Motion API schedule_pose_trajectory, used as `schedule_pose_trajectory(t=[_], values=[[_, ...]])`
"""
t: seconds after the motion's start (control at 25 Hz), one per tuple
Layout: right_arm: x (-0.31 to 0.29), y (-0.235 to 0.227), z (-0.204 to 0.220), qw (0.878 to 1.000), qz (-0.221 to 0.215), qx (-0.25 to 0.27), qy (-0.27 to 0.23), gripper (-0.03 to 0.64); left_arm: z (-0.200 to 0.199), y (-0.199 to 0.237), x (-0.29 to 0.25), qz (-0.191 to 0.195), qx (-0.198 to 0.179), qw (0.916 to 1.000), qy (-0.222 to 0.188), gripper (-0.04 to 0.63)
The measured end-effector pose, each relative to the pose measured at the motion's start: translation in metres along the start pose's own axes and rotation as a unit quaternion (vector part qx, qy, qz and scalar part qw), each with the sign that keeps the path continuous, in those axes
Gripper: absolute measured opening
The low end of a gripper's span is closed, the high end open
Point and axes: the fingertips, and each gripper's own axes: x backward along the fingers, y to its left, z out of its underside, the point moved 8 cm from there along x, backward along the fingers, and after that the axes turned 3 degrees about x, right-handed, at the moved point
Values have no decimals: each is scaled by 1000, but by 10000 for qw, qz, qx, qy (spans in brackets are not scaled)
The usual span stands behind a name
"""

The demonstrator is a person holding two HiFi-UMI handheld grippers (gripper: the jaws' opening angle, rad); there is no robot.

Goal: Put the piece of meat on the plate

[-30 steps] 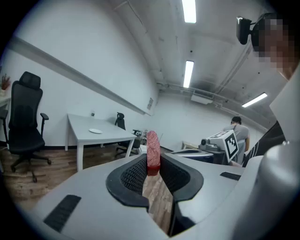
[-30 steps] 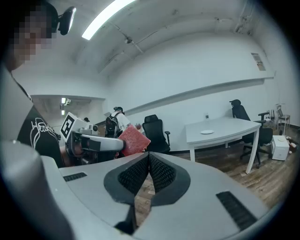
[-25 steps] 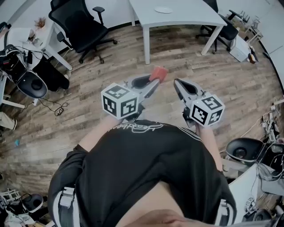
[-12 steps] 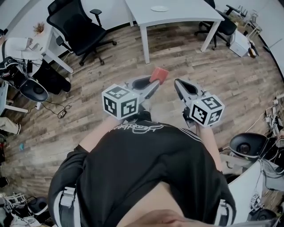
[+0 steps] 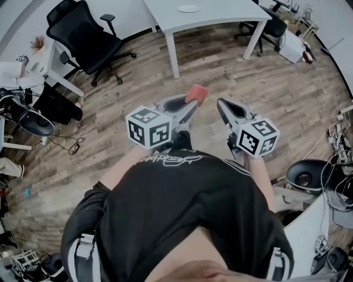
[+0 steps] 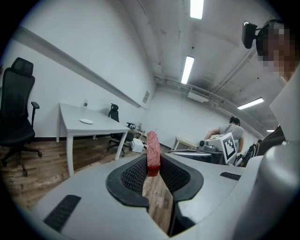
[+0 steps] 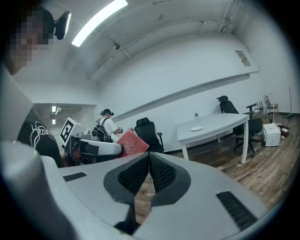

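A flat red piece of meat (image 5: 197,94) sticks up from the tip of my left gripper (image 5: 190,104), which is shut on its lower edge. In the left gripper view the meat (image 6: 153,149) stands on edge between the ribbed pads. A small white plate (image 5: 188,8) lies on the white table (image 5: 220,16) far ahead and also shows in the gripper views, plate (image 6: 86,121) and plate (image 7: 196,128). My right gripper (image 5: 220,104) is held beside the left one, shut with nothing in it (image 7: 149,161). From the right gripper view the meat (image 7: 132,141) appears at the left.
A black office chair (image 5: 83,33) stands left of the table on the wooden floor (image 5: 276,93). Cluttered desks and cables line the left edge (image 5: 33,110). More chairs and boxes stand at the back right (image 5: 287,38). Another person (image 6: 232,131) is in the room's background.
The room has slid leftward and upward in the head view, the table and chair with it. Both grippers keep the same pose in front of the body, meat still gripped.
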Motion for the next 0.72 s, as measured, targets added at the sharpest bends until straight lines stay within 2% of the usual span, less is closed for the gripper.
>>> schedule_pose_trajectory(t=[0.4,0.72], values=[[-73,-36,-17,9994,-219,151,217,11,-28,68,-25,-92,131,9998,-90,84],[-161,-85,-41,9993,-213,-3,316,11,-73,155,-60,-130,236,9996,11,84]])
